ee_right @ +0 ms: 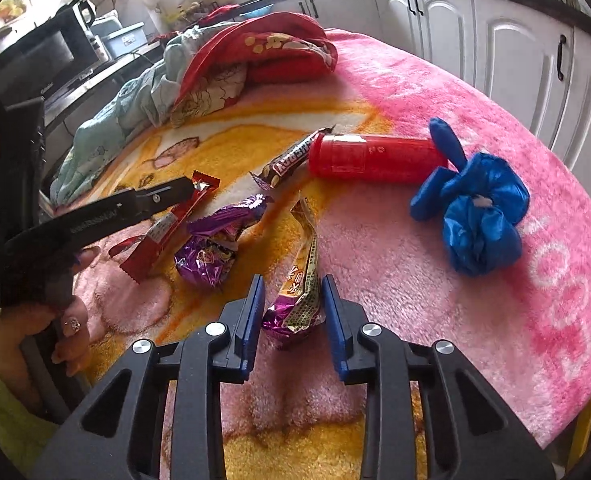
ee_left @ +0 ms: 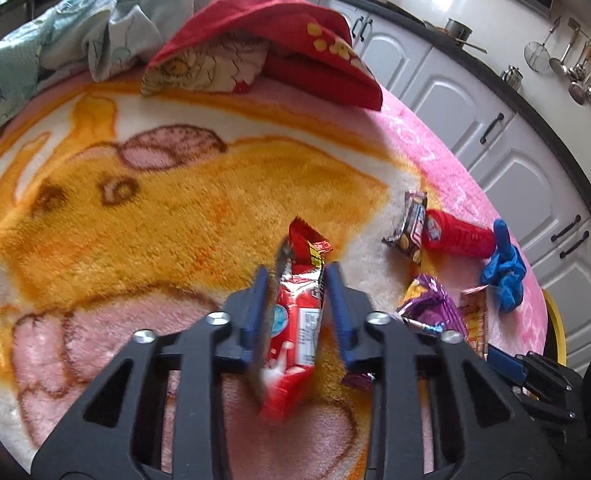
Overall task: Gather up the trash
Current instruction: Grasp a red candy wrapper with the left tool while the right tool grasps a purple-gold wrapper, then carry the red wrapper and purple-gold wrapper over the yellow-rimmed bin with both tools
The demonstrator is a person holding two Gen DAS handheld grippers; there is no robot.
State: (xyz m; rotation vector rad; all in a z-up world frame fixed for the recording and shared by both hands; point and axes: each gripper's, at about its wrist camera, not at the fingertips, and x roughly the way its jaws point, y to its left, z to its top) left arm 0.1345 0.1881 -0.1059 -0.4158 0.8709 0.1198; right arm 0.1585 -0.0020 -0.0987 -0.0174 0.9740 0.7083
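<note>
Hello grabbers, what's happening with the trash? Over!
Left gripper shut on red wrapper. Right gripper shut on gold wrapper. Purple wrapper waiting. Nothing blocking.

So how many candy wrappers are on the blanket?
4. A red wrapper sits in the left claw, a gold-and-purple wrapper in the right claw, a crumpled purple wrapper lies between them, and a brown bar wrapper touches the red tube. More may be hidden.

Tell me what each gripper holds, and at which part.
Left gripper: red wrapper, pinched across its middle. Right gripper: gold-and-purple wrapper, around its lower crumpled part; firm contact cannot be told.
</note>
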